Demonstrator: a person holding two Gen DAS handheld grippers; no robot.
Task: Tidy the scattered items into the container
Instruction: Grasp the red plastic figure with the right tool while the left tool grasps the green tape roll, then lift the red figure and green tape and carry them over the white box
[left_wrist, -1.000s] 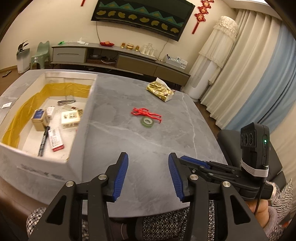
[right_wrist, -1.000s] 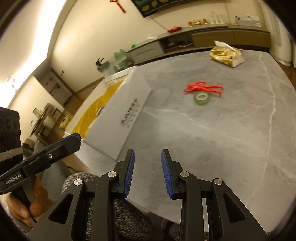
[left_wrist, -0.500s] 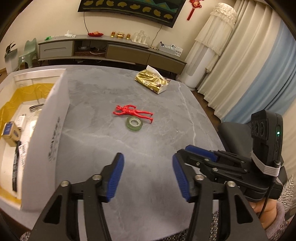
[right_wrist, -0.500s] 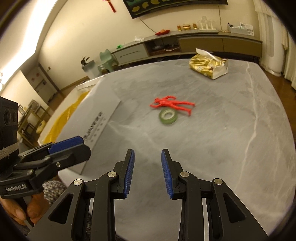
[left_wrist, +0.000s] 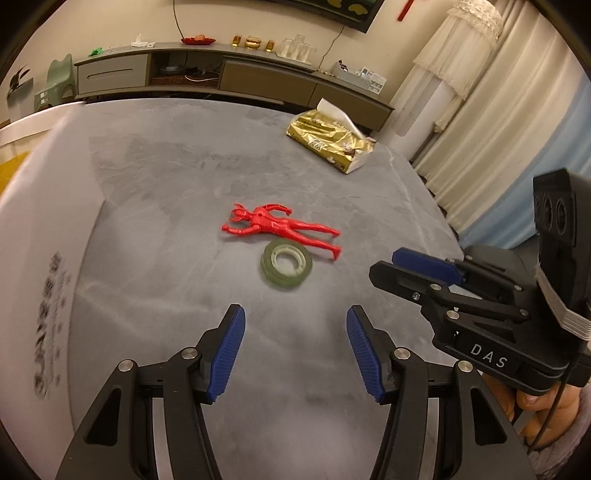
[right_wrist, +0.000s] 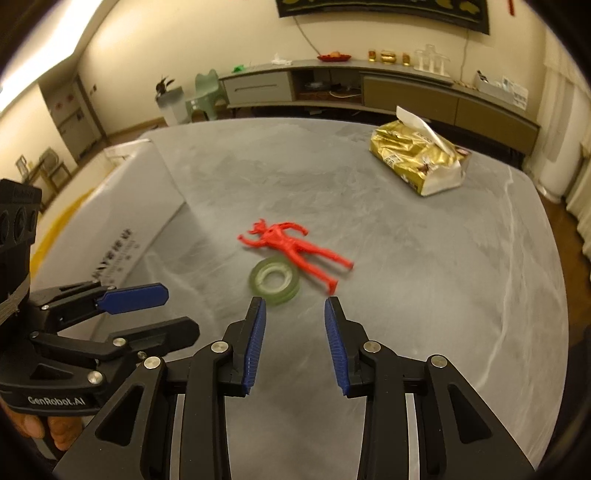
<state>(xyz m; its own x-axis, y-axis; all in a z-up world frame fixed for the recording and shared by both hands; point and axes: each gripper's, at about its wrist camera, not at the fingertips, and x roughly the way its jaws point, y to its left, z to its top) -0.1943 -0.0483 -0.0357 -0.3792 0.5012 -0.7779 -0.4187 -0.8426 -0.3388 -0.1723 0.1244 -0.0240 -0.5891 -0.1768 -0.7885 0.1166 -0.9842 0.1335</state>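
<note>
1. Red figurine (left_wrist: 280, 226) lies flat mid-table (left_wrist: 177, 192), touching the far side of the green tape roll (left_wrist: 286, 265). Both loose, neither gripped.
2. Left gripper (left_wrist: 293, 347): level over the near table edge, aimed at the tape roll, blue pads wide apart, empty. In the right wrist view it sits low left (right_wrist: 177, 314), held by a hand (right_wrist: 48, 428) seen only in part.
3. Right gripper (right_wrist: 293, 343): pointing at the tape and the figurine's feet, pads apart with a narrower gap, empty. In the left view it comes in from the right (left_wrist: 388, 269), one blue pad visible, the other hidden.
4. White container (left_wrist: 48, 236) at left: outer wall only, cut by the frame, print blurred; contents not visible. A yellow strip shows at its edge.
5. Figurine's long axis runs diagonal: head far-left toward the container, feet near-right; arms spread. Tape roll lies flat, hole up.
6. Gold tissue pack (right_wrist: 421, 162) far right, well apart from both items.
</note>
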